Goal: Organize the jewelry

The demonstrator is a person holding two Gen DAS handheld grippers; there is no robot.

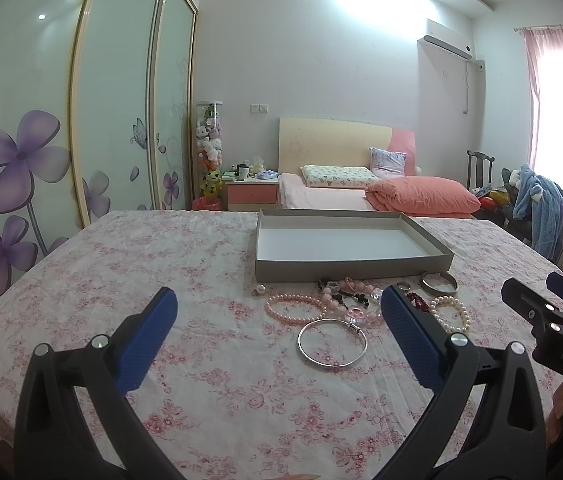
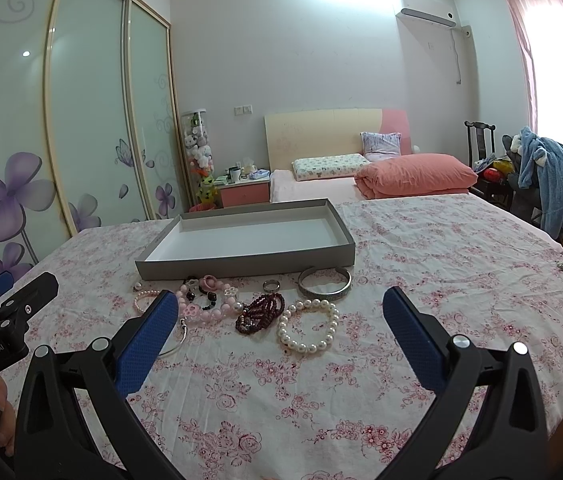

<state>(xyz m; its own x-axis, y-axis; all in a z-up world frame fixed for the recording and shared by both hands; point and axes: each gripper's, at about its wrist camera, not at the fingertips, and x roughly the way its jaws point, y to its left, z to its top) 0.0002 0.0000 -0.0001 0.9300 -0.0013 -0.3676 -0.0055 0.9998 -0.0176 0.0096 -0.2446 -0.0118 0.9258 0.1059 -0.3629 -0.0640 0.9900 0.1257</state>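
Note:
A shallow grey box [image 1: 351, 268] [image 2: 241, 266] with a white inside sits empty on the floral cloth. In front of it lies jewelry: a thin silver bangle [image 1: 332, 343], a pink pearl bracelet [image 1: 293, 309] [image 2: 143, 300], pink and black bead pieces [image 1: 347, 294] [image 2: 205, 296], a dark red bead bracelet [image 2: 259, 314], a white pearl bracelet [image 2: 308, 326] [image 1: 451, 314], a wide silver bangle [image 2: 324, 283] [image 1: 439, 283] and a small ring [image 2: 272, 285]. My left gripper [image 1: 277, 312] is open, just before the silver bangle. My right gripper [image 2: 281, 314] is open, before the pearl bracelet.
The table [image 1: 201, 400] is covered by a pink floral cloth. A bed [image 1: 361, 196] with pillows stands behind it, a wardrobe [image 1: 41, 120] at the left, and a chair with blue clothes [image 2: 545, 176] at the right. A small item [image 2: 561, 266] lies near the table's right edge.

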